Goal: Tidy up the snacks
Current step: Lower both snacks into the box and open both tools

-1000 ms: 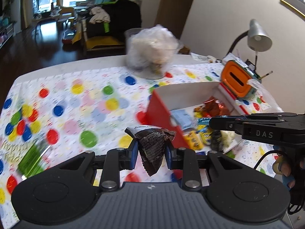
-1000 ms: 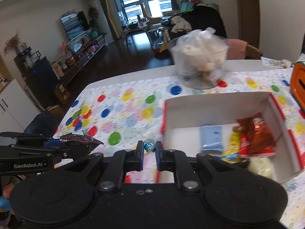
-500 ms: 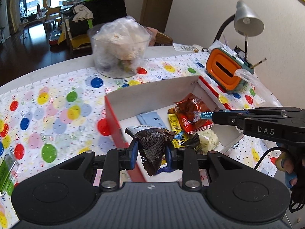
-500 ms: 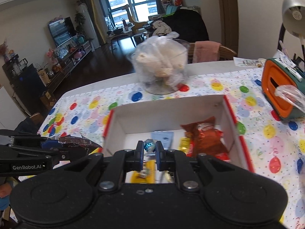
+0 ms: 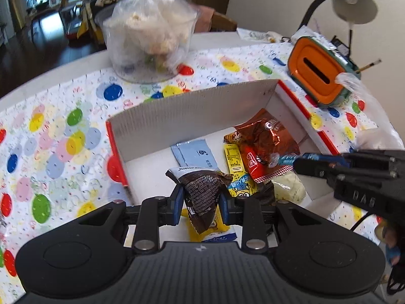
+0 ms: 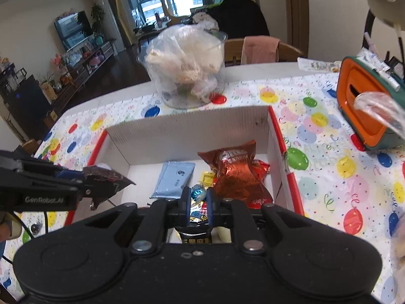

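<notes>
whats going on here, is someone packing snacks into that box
Yes. A person holds a gripper in each hand over the open white box with red edges. The left gripper is shut on a dark brown snack packet; the right gripper pinches a small blue foil candy. Neither is released yet. Inside already lie a light blue packet, an orange-brown foil bag and yellow packets.

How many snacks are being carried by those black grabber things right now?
2. A dark brown wrapper sits pinched in the left gripper, and a small blue foil candy in the right gripper. Both hang over the box.
</notes>
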A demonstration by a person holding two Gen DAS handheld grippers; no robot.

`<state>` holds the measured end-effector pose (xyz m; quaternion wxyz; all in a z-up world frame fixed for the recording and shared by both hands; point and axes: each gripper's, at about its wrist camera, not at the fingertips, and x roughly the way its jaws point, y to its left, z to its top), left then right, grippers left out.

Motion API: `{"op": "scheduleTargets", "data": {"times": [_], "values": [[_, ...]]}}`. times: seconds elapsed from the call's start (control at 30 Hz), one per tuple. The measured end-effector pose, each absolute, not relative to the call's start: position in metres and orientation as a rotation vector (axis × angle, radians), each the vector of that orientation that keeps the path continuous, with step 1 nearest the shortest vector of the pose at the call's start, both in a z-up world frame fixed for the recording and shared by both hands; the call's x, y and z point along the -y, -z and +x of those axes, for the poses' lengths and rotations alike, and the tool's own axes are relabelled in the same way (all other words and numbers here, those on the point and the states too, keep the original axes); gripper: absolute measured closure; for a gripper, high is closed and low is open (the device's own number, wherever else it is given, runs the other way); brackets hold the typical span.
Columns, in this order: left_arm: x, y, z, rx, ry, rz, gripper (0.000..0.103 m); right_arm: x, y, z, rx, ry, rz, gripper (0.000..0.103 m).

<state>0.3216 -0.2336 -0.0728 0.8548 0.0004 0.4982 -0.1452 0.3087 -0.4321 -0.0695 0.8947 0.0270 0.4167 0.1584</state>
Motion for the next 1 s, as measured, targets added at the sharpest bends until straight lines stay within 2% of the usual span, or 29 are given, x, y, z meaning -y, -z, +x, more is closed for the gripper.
{"op": "scheduleTargets", "data": {"times": [0.67,1.0], "values": [[0.276,0.117,0.38,-1.299,0.29,0.111,0.075,0.418,0.115,0.338,-1.023,-0.38,-0.04,0.091],[0.274,0.118,0.381,-1.311,0.276,0.085,0.074,0.421,0.117,0.337,-1.061,-0.381,-0.022,0.091]]}}
